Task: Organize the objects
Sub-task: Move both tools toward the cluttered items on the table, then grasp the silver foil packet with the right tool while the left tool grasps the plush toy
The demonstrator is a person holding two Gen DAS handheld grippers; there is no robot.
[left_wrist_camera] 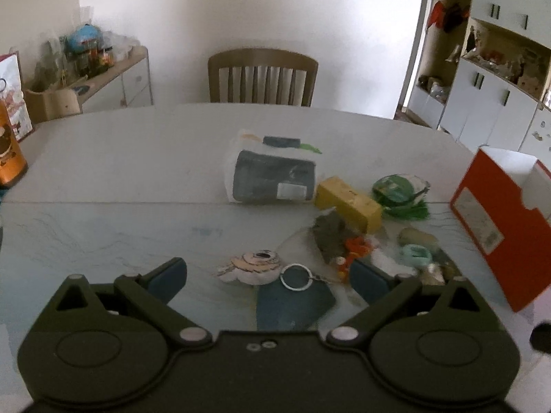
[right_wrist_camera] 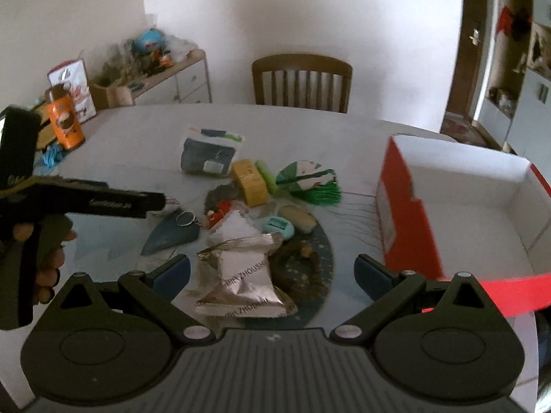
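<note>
Hovering above a white table (left_wrist_camera: 120, 179), both grippers stand with jaws wide apart and nothing between them. The left gripper (left_wrist_camera: 268, 277) looks down on a round patterned keychain charm (left_wrist_camera: 253, 265) and its metal key ring (left_wrist_camera: 295, 277), both lying just ahead of its fingertips and roughly centred in the gap; a dark teal flat piece (left_wrist_camera: 292, 306) sits beneath the ring. The right gripper (right_wrist_camera: 272, 272) has a silver foil packet (right_wrist_camera: 241, 282) lying between its open fingers, the packet's long axis running roughly along the approach line, slightly tilted. An open red box (right_wrist_camera: 406, 213) with white interior stands to the right of the right gripper, near its right finger. Further ahead of both grippers lie a yellow block (right_wrist_camera: 249, 180), a green tassel fan (right_wrist_camera: 310, 180) and a bagged dark item (right_wrist_camera: 206, 158).

Judgement: the foil packet is the right gripper's nearest candidate and the box is on that side, so a short carry to the right seems likely. The left gripper is nearer the charm. Risk: the crinkled foil may slip on closure.
</note>
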